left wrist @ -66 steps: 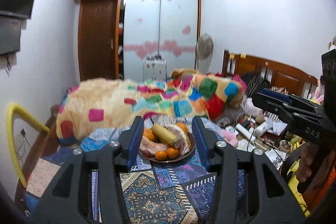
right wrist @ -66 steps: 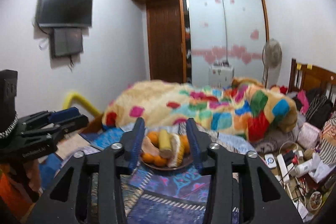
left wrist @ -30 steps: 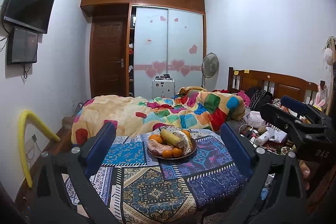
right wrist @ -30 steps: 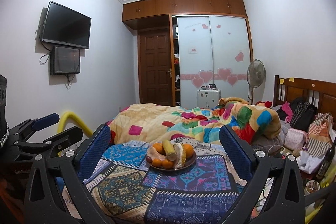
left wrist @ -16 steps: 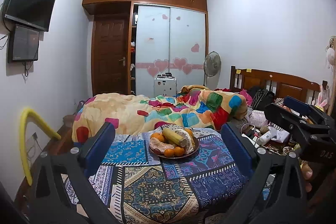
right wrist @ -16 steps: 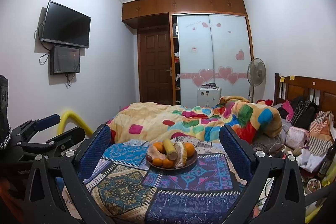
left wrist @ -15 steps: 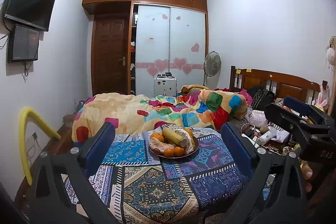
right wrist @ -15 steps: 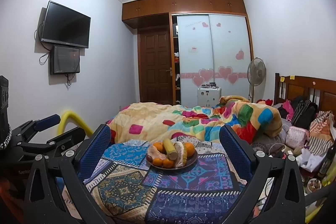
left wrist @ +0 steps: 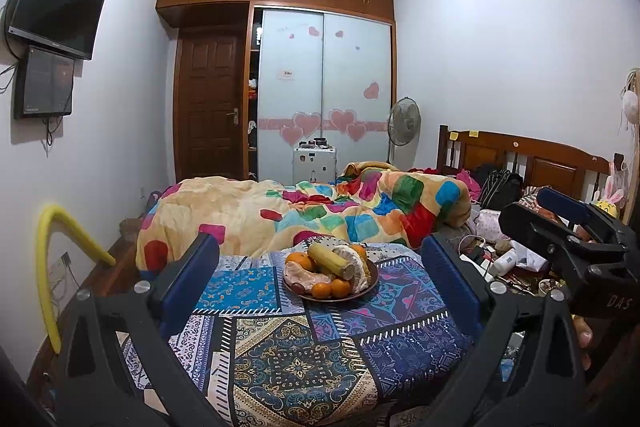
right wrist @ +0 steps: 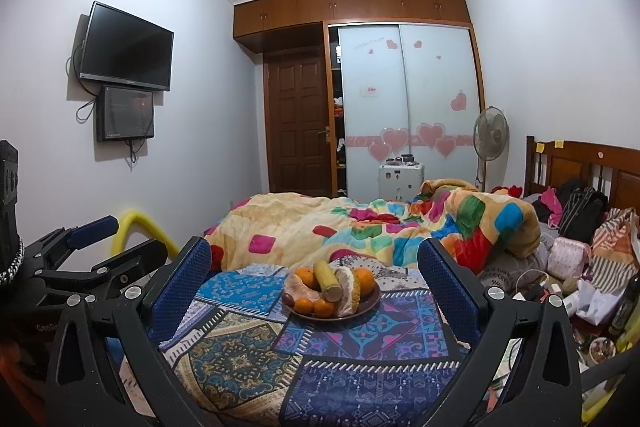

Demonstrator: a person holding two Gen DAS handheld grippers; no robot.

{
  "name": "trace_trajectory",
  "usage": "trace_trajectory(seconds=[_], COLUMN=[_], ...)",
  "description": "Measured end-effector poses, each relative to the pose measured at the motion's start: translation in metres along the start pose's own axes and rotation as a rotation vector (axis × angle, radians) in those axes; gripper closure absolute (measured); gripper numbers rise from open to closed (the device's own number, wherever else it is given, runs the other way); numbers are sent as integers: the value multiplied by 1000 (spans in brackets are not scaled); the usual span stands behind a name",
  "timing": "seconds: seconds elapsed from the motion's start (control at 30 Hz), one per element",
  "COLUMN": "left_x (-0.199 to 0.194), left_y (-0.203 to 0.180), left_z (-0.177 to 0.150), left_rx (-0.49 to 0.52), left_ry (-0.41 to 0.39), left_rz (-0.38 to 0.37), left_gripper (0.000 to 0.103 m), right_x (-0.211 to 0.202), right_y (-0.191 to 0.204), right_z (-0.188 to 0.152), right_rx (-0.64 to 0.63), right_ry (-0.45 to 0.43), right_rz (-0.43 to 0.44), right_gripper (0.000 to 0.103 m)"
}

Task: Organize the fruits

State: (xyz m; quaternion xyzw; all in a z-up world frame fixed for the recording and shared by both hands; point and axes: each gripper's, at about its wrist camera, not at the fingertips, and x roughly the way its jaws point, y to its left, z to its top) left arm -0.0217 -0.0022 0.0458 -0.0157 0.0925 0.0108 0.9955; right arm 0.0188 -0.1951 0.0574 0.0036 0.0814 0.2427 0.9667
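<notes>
A brown plate (left wrist: 372, 285) sits on a patchwork cloth and holds oranges (left wrist: 301, 261), a yellow banana (left wrist: 331, 259) and peeled fruit pieces (left wrist: 303, 274). It also shows in the right wrist view (right wrist: 374, 301) with the banana (right wrist: 327, 281). My left gripper (left wrist: 320, 267) is open and empty, its jaws wide apart, well back from the plate. My right gripper (right wrist: 314, 273) is open and empty, also well back. The right gripper shows at the right edge of the left wrist view (left wrist: 568, 227), and the left gripper at the left edge of the right wrist view (right wrist: 96, 247).
The patchwork cloth (left wrist: 296, 359) covers a table before a bed with a colourful duvet (left wrist: 320, 211). Clutter (right wrist: 580, 291) lies at the right by the wooden headboard (left wrist: 532, 157). A yellow foam tube (left wrist: 48, 267) stands at the left. A wardrobe (left wrist: 324, 99) and fan (left wrist: 404, 121) stand behind.
Both grippers went from nearly closed around the plate's image to wide open, and both views pulled back and up. In the last half second little has moved.
</notes>
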Motion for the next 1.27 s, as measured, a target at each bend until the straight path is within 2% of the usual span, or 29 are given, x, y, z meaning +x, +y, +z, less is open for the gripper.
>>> trace_trajectory(seconds=[1.27], left_x=[12], left_y=[-3], left_z=[-7], left_rx=[3], left_ry=[22], left_rz=[-13], left_gripper=[0], right_x=[4], right_y=[0], right_z=[-2], right_rx=[4], right_ry=[7], right_rz=[-1], right_gripper=[0])
